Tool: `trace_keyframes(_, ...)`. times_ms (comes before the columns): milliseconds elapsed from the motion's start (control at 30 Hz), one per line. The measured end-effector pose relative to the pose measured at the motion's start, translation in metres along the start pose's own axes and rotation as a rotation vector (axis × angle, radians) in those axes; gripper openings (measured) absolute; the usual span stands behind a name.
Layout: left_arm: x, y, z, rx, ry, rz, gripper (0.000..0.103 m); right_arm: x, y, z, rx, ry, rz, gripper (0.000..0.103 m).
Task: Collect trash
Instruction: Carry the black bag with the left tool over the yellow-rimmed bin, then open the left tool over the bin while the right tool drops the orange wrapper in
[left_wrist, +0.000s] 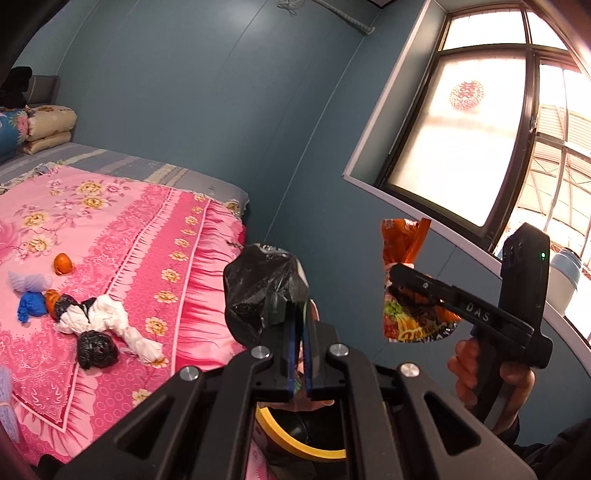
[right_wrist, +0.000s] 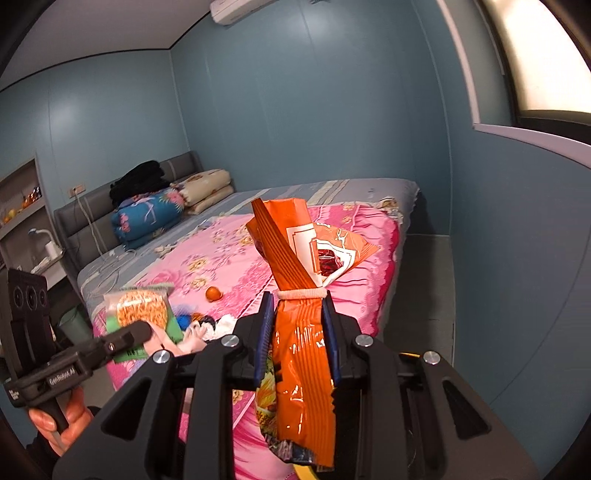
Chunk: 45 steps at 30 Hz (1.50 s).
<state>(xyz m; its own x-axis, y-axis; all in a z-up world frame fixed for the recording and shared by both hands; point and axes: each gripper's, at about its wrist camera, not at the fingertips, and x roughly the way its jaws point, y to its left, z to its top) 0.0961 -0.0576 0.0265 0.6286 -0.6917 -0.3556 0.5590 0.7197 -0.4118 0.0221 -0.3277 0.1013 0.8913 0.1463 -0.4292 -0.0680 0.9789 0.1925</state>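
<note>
My left gripper (left_wrist: 299, 325) is shut on a snack packet whose dark back (left_wrist: 264, 291) faces the left wrist camera; in the right wrist view its green noodle-print front (right_wrist: 142, 310) shows, blurred, held by the left gripper (right_wrist: 144, 330). My right gripper (right_wrist: 297, 317) is shut on an orange snack bag (right_wrist: 303, 347) tied with a hair band; the bag also shows in the left wrist view (left_wrist: 406, 280), gripped by the right gripper (left_wrist: 399, 277). Both are held in the air beyond the bed's foot. A yellow-rimmed bin (left_wrist: 295, 435) sits below the left gripper.
On the pink bedspread (left_wrist: 129, 236) lie a white crumpled bag (left_wrist: 107, 317), black bags (left_wrist: 98, 349), a blue wad (left_wrist: 31, 308) and an orange (left_wrist: 62, 263). Folded quilts (right_wrist: 173, 206) lie by the headboard. The blue wall and a window (left_wrist: 480, 140) are ahead right.
</note>
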Motion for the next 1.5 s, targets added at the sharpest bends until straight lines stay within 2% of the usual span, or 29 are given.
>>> trace_keyframes(167,0.022,-0.009,-0.008,0.005,0.054,-0.026,0.003,-0.004,-0.019,0.002,0.033,-0.002,-0.034,0.025)
trace_keyframes(333,0.045,-0.021,-0.020,0.018,0.118,-0.046,0.003,0.005,-0.036,0.000,0.059,0.033,-0.053,0.025)
trace_keyframes(1067,0.127,-0.046,-0.056,0.039,0.322,-0.083,0.003,0.044,-0.087,-0.024,0.169,0.136,-0.070,0.028)
trace_keyframes(1267,0.134,-0.046,-0.058,0.032,0.336,-0.101,0.003,0.043,-0.106,-0.028,0.225,0.124,-0.088,0.043)
trace_keyframes(1400,0.132,-0.043,-0.059,0.024,0.330,-0.096,0.025,0.040,-0.115,-0.027,0.255,0.107,-0.107,0.046)
trace_keyframes(1500,0.131,-0.040,-0.059,0.016,0.331,-0.096,0.025,0.036,-0.118,-0.026,0.263,0.092,-0.111,0.046)
